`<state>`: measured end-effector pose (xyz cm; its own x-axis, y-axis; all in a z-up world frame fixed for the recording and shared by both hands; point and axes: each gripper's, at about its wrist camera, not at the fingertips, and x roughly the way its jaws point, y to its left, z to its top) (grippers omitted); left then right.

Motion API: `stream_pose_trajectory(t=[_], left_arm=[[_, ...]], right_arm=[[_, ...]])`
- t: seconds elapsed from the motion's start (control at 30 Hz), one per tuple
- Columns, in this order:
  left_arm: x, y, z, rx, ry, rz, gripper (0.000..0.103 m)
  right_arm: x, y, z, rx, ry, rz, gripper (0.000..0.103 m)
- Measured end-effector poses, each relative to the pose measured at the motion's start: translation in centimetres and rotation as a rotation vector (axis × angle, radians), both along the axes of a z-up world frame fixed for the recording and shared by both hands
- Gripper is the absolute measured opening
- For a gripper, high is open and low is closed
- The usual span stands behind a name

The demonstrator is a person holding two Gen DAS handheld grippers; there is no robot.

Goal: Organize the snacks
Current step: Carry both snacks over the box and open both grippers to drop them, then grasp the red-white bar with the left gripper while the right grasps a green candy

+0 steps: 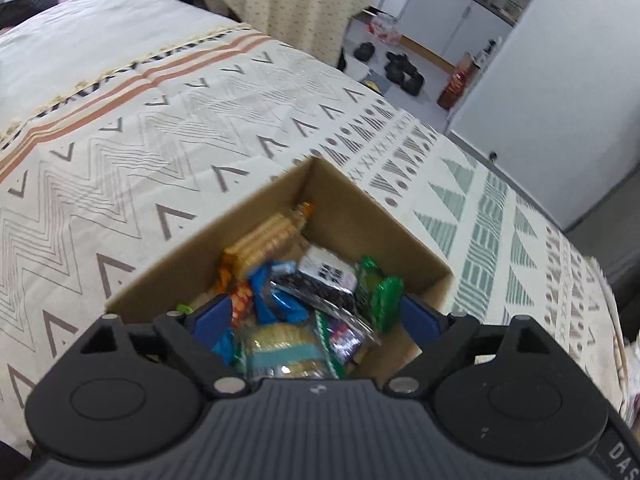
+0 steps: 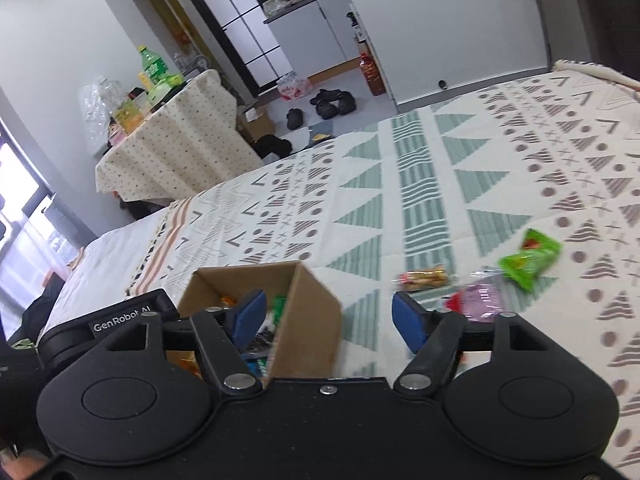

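A brown cardboard box (image 1: 352, 216) stands on the patterned bedspread and holds several wrapped snacks: a biscuit roll (image 1: 266, 236), blue packets (image 1: 276, 296), a green packet (image 1: 380, 292) and a round cracker pack (image 1: 284, 350). My left gripper (image 1: 316, 316) hangs open over the box, its blue pads apart above the snacks and pressing on nothing. In the right wrist view the same box (image 2: 304, 312) sits at lower left. My right gripper (image 2: 328, 316) is open, straddling the box's near right wall. On the bedspread to its right lie a green snack bag (image 2: 528, 258), a small orange-brown snack (image 2: 424, 278) and a pink packet (image 2: 480, 298).
The bed (image 2: 420, 184) takes up most of both views. Beyond its edge are a cloth-covered table (image 2: 176, 148) with bottles, black shoes (image 2: 332, 104) on the grey floor, white cabinets (image 1: 448, 20) and a white wall (image 1: 560, 100).
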<state>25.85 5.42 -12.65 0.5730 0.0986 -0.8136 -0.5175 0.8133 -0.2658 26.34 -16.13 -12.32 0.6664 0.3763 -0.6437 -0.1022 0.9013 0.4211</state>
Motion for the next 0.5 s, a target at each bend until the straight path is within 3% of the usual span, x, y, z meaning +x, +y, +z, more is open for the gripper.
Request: stream_pose_trajectory(t=[0.17, 0.5], left_arm=[[-0.2, -3.0, 1.0, 0.086, -0.009, -0.087, 0.096], [-0.7, -6.7, 1.3, 0.123, -0.029, -0.185, 0.099]], right_arm=[[-0.9, -2.7, 0.1, -0.024, -0.005, -0.038, 0.081], [-2.7, -7.7, 0.5, -0.068, -0.036, -0.098, 0.098]])
